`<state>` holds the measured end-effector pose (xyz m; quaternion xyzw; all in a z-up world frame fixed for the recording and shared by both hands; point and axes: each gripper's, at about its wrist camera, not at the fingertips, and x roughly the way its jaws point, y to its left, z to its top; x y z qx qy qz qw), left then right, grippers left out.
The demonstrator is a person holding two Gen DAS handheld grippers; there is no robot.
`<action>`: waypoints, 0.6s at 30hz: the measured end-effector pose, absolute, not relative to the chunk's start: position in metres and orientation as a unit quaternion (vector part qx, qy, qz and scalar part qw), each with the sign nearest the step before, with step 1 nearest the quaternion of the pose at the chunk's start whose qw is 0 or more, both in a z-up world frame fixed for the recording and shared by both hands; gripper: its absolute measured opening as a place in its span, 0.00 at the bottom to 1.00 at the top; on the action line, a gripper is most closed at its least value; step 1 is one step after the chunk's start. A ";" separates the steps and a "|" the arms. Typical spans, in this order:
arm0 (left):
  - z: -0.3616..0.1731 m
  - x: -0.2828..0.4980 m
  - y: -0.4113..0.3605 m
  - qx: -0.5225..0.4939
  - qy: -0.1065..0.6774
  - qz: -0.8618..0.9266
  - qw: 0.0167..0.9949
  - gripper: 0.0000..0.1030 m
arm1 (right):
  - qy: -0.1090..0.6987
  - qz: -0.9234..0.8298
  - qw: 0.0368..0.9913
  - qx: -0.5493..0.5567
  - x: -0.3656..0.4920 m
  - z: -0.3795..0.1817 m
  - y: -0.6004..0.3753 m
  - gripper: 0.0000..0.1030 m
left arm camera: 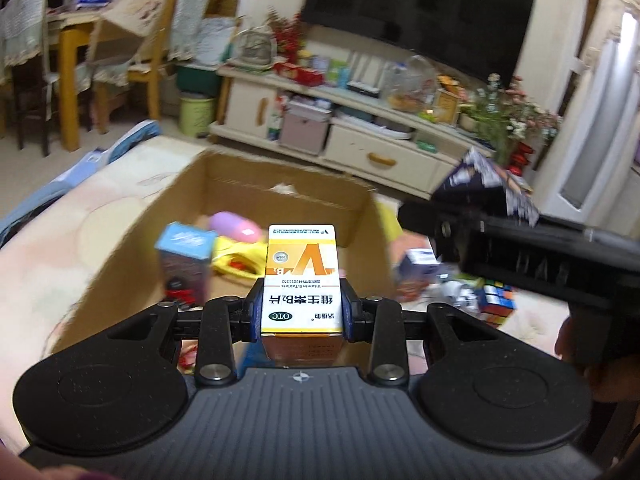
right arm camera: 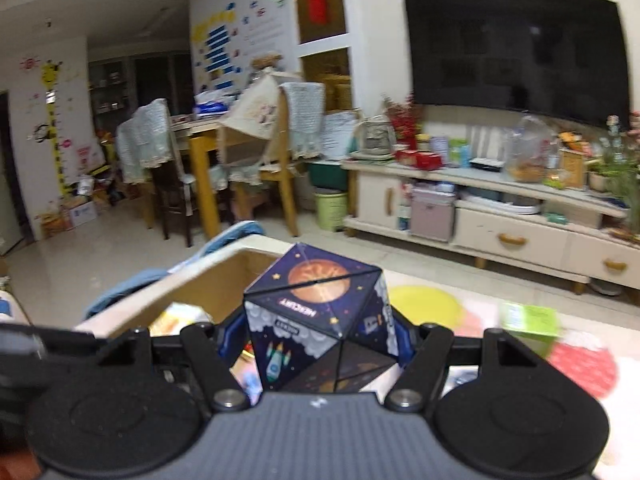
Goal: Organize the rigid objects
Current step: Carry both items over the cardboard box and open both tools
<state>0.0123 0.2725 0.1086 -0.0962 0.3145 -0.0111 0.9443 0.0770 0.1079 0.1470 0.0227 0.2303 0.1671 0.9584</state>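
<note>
Left claw [left arm camera: 302, 312]: clamped on a yellow-and-white cardboard vitamin-tablet box [left arm camera: 301, 276], long axis running straight out along the fingers, far end pointing ahead and slightly down. Directly ahead of and below that far end: an open brown cardboard carton [left arm camera: 280, 196], its near wall just under the claw, its mouth facing up. Already inside, ahead and left of the claw: a small carton with a light-blue top [left arm camera: 185, 262], a lilac-and-pink rounded plastic thing [left arm camera: 236, 227], something yellow [left arm camera: 236, 258].

Right claw [right arm camera: 322, 332]: closed around a dark-blue cube printed with planets and a rocket [right arm camera: 320, 320], one corner edge turned toward the camera, gripped across its side faces. Carton rim [right arm camera: 192, 284] ahead and to the left of this claw, not under it.

Judging by that: left claw nearer, already lined up with the opening, needing little more than a short push forward; right claw needing a sideways shift to the left first. Right of the left claw, outside the carton: a multicoloured puzzle cube [left arm camera: 496, 302] on the patterned surface, not yet collected.
</note>
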 end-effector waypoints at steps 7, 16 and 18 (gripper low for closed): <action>0.101 0.025 0.271 -0.102 0.339 0.013 0.935 0.40 | 0.261 0.208 0.943 0.024 0.113 0.137 0.154 0.66; 0.102 0.013 0.276 -0.105 0.346 0.026 0.932 0.41 | 0.299 0.220 0.929 0.011 0.130 0.116 0.185 0.66; 0.102 0.008 0.275 -0.108 0.347 0.031 0.931 0.41 | 0.303 0.219 0.927 0.013 0.131 0.112 0.187 0.67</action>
